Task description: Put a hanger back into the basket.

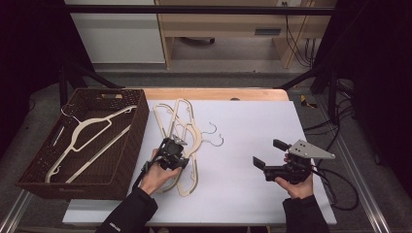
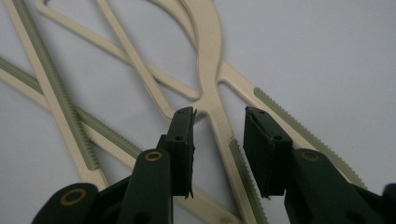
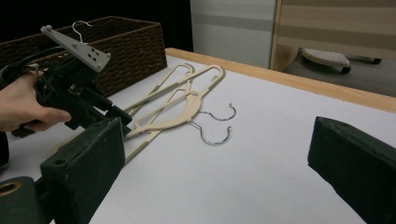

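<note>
Far left on the table point(image 1: 252, 194): brown wicker basket point(image 1: 127, 160), one cream hanger point(image 1: 80, 133) lying inside, hook toward the far corner

Just right of the basket: loose pile of cream hangers point(image 1: 187, 127) on the white table top, long arms running mostly away from the person, two wire hooks point(image 1: 214, 136) pointing right

Over the near end of that pile: left tongs point(image 1: 171, 151), spread, nothing pinched. In the left gripper view, one hanger neck point(image 2: 212, 100) passing straight up between the two pads, its length in line with the tongs, ribbed shoulder strips fanning out to either side. Likely next: closing on that neck, basket a short swing to the left

Well right of the pile: right tongs point(image 1: 265, 154), spread wide, empty, held above bare table and aimed left toward the hangers

Left hand point(image 1: 158, 175) by far the nearer to the pile

No brand, label or readable writing on hangers or basket
</note>
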### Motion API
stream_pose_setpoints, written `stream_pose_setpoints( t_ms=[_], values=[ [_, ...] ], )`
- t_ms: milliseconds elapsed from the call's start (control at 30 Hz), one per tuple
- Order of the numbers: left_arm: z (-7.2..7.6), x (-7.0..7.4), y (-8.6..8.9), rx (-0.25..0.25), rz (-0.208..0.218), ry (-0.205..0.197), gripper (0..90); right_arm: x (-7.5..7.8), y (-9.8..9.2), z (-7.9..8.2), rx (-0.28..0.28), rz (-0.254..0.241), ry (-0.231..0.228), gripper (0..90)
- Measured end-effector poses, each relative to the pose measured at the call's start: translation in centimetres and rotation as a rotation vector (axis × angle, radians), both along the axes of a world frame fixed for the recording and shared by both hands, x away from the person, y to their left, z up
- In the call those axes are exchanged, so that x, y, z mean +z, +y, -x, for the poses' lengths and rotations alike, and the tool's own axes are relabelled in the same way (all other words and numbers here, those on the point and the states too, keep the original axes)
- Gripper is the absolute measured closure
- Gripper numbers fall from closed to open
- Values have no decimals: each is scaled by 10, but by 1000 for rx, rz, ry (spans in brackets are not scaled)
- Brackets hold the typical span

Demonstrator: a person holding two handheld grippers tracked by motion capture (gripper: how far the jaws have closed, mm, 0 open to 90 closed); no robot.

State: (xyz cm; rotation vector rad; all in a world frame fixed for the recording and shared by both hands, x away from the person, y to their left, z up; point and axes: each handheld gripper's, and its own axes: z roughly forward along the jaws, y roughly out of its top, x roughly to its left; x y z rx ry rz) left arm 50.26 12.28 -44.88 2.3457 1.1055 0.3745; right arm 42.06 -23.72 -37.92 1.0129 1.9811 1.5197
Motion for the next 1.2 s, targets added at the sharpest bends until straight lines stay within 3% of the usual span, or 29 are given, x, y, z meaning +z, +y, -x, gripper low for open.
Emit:
stream_pose_setpoints(
  t_ms=[100,267,567,667,800,1200],
  values=[
    [-1,-7,-1,4,23,10,643,0,1,0,3,-3,3,40],
    [2,-12,-8,11,0,0,661,-1,2,-1,4,3,4,40],
    [7,-11,-14,84,-18,-1,776,-4,8,-2,17,10,14,43],
    [10,-10,-11,68,2,0,796,-7,14,-4,34,19,25,44],
    [15,-5,-7,52,-1,-31,797,-12,23,-7,54,42,36,48],
    [34,28,22,29,127,-112,800,-30,57,-15,121,92,85,64]
  ],
)
